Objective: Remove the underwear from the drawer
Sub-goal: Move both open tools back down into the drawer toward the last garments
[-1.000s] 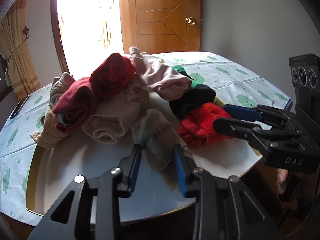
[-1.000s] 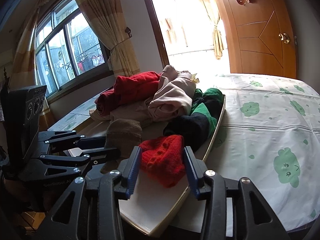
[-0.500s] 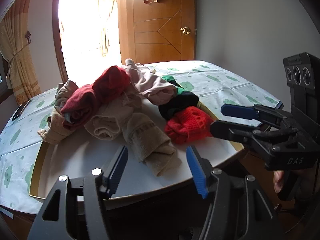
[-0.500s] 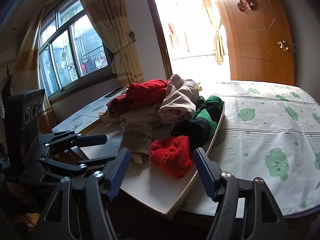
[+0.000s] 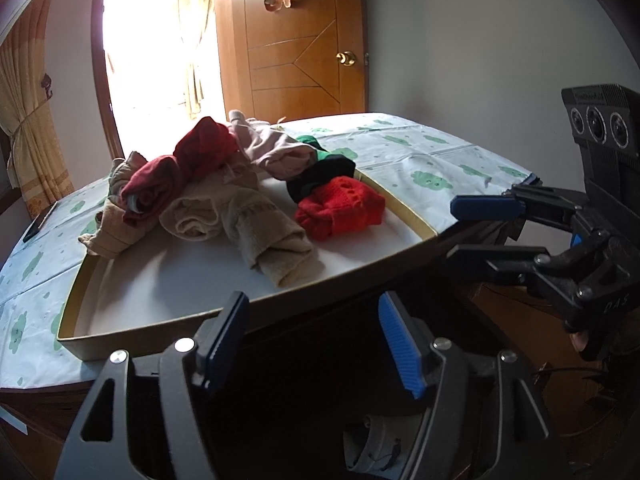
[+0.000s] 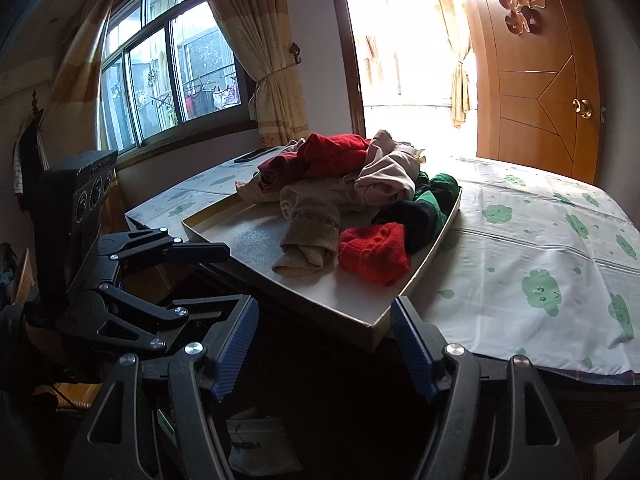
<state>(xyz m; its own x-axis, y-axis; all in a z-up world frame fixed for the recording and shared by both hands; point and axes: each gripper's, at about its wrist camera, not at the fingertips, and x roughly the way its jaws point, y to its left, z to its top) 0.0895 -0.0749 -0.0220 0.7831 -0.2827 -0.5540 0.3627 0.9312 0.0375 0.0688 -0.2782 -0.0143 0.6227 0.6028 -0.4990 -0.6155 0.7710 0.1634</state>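
Note:
A shallow white tray [image 5: 160,280] [image 6: 320,300] on the table holds a pile of rolled underwear: a tan roll [image 5: 272,236] [image 6: 312,236], a bright red knit piece [image 5: 340,208] [image 6: 374,252], dark red, pink, black and green pieces behind. My left gripper [image 5: 316,336] is open and empty, below the tray's near edge. My right gripper [image 6: 324,344] is open and empty, below the tray's near corner; it also shows in the left wrist view [image 5: 472,228]. A grey garment [image 6: 260,448] [image 5: 376,448] lies in the dark space below; I cannot tell if that is the drawer.
The table wears a white cloth with green cloud prints [image 6: 540,260]. A dark phone-like object [image 5: 38,226] lies at its far left. A wooden door [image 5: 300,48] and a bright doorway stand behind. A curtained window [image 6: 168,80] is at the left.
Both grippers let go of the tan roll and the red piece, opened wide and drew back and down below the tray's edge. The clothes stay on the tray.

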